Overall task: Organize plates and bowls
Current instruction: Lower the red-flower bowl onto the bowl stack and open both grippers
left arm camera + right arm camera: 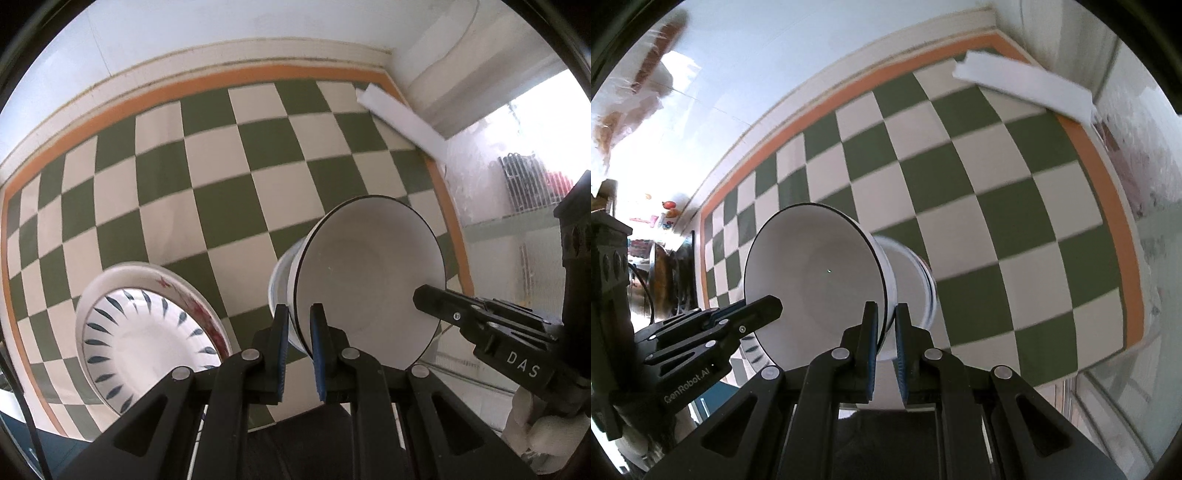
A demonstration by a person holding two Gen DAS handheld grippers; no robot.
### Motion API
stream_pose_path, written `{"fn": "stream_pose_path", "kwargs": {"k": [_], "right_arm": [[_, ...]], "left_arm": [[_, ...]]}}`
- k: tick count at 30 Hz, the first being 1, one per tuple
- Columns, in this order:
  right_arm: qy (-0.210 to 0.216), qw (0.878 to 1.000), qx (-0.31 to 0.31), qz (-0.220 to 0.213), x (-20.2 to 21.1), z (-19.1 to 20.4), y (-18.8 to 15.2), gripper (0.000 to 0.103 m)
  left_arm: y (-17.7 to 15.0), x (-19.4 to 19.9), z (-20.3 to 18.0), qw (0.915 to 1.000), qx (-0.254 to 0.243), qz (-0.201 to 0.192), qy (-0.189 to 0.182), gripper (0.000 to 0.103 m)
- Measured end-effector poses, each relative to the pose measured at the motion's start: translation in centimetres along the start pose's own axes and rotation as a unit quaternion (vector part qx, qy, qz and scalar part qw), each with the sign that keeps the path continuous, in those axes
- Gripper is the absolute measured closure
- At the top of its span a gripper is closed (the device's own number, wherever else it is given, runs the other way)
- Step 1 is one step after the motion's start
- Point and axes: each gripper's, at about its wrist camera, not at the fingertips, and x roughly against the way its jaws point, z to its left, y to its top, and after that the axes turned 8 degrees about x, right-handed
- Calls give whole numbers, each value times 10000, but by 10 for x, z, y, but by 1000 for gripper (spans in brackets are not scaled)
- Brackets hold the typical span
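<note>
A white bowl with a thin black rim point(369, 280) is held in the air above the checkered table. My left gripper point(300, 321) is shut on its rim at one side. My right gripper point(885, 321) is shut on the rim at the opposite side; it also shows in the left wrist view point(428, 295). The same bowl fills the middle of the right wrist view point(816, 277), with the left gripper point(768, 306) at its far edge. A second bowl point(284, 280) sits nested under it. A plate stack with blue leaf marks and a red flower rim point(147, 332) lies on the table to the left.
The green and white checkered tablecloth point(229, 184) has an orange border. A white flat strip point(402, 118) lies at the far right corner against the wall. A window with a rack point(532, 184) is at the right.
</note>
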Motion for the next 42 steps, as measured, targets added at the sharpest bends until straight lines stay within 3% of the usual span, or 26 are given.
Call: {"fn": "stream_pose_path", "kwargs": {"k": [18,31,42], "right_arm": [[-119,9993,-95,339,-42,-16,-3,92],[-128,9988,-130,457,-50,-16,1,91],[-187,9983,-133,539,-45,-8,1,84]], "left_arm": [[2,-51,1,9982,13,460,376,93],[3,-56,2,9976,-21,465,505,93],[-2,-39,0,9979,-113,334,550,89]]}}
